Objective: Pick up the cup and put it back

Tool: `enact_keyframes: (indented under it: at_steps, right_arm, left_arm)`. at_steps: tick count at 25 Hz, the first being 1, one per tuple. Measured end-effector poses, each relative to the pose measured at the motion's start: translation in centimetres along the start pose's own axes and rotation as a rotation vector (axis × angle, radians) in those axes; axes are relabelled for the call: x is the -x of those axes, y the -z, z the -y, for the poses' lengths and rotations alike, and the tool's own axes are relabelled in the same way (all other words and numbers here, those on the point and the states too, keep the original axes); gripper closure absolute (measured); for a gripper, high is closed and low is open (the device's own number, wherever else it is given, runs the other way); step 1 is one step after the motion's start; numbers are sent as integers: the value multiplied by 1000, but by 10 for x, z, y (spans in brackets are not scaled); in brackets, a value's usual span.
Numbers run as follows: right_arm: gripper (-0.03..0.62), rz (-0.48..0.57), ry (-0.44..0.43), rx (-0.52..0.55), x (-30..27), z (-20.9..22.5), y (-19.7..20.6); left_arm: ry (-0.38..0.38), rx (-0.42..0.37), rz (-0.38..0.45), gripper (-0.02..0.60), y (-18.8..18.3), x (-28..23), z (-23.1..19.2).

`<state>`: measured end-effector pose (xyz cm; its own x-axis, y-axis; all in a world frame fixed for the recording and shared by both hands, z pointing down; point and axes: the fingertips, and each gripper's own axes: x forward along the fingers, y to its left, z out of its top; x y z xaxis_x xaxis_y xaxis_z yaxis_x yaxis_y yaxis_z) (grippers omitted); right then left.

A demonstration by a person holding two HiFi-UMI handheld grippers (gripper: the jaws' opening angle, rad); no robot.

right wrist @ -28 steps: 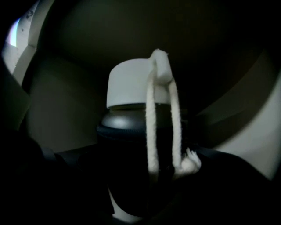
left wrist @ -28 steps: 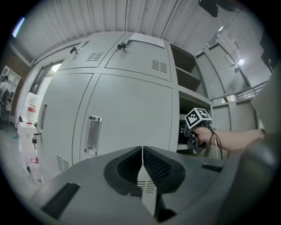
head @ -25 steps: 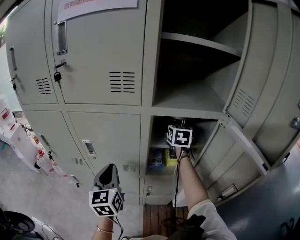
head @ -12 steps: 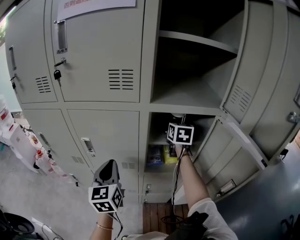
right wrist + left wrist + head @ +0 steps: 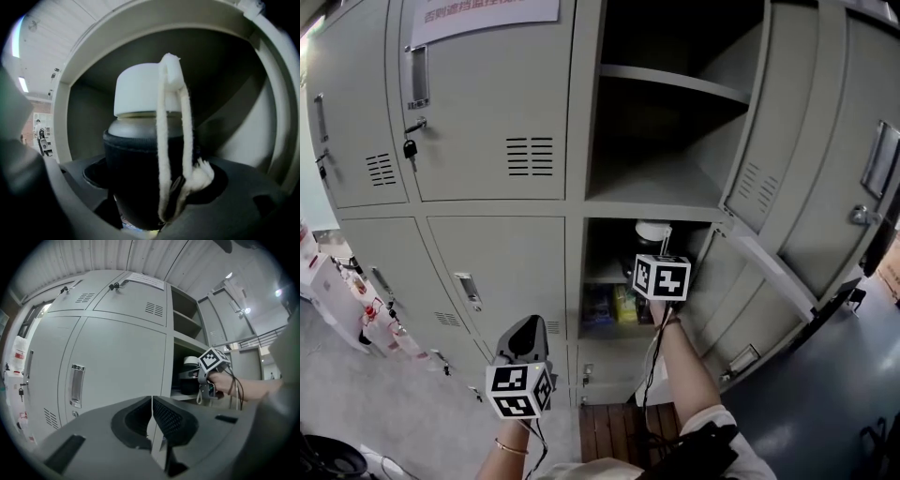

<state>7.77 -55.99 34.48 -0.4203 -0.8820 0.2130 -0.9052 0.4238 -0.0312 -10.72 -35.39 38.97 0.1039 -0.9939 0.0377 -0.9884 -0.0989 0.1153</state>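
Note:
The cup is a bottle with a white lid, a black sleeve and a white cord hanging down its front. It stands upright in the open lower locker compartment; its lid shows above the marker cube. My right gripper is shut on the cup's black sleeve, one jaw on each side. From the left gripper view, the cup sits just above the compartment's inner shelf; contact is unclear. My left gripper hangs in the air before the shut lower locker door, its jaws shut on nothing.
Two locker doors stand open at the right. The upper compartment has one bare shelf. Blue and yellow packets lie under the cup's shelf. Keys hang from a shut door. Boxes stand on the floor at the left.
The head view has swung, so the lockers sit further left. The cup's white lid now shows above the right gripper's cube. The left gripper has hardly moved.

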Motion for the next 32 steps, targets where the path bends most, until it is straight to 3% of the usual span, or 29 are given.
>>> enact_keyframes:
  at_steps: [15,32]
  right_arm:
    - [175,19,-7,22,108,-4,18]
    - [175,-18,-17,3,176,-9,88]
  left_arm:
    - [153,-23,15,569,-8,-14,68]
    - [164,-35,1,569,-3,-43,104]
